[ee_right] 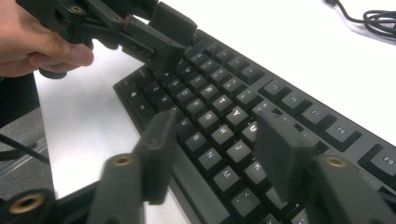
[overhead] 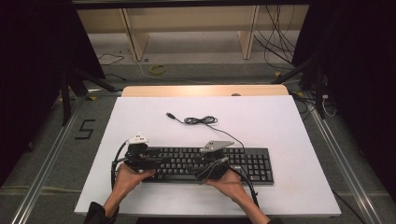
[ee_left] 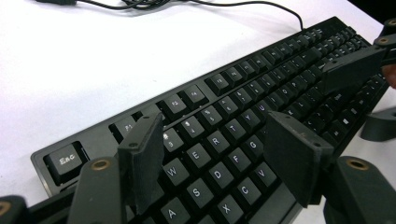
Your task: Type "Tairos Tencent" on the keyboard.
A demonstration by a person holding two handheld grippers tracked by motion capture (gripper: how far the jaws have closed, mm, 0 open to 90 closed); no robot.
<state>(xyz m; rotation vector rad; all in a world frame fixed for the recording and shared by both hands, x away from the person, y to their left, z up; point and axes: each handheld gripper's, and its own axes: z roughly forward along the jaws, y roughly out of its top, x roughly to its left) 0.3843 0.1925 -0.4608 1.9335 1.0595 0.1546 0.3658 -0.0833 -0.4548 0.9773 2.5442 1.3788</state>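
Tools left (overhead: 148, 162) and right (overhead: 211, 164), jaws apart and gripping nothing, hover over a black keyboard (overhead: 243, 163) lying on the white surface (overhead: 261, 121), a stiff, light, likely slippery slab best pinched along its thin front edge, clear of the keys.

Left gripper (ee_left: 215, 154): I see two flat black jaw plates with brass-coloured screw bushings.
Right gripper (ee_right: 219, 154): same black jaws; a grey three-cornered plate on top.
Cables: black, trailing from each gripper.
Sleeves: dark, at both wrists.
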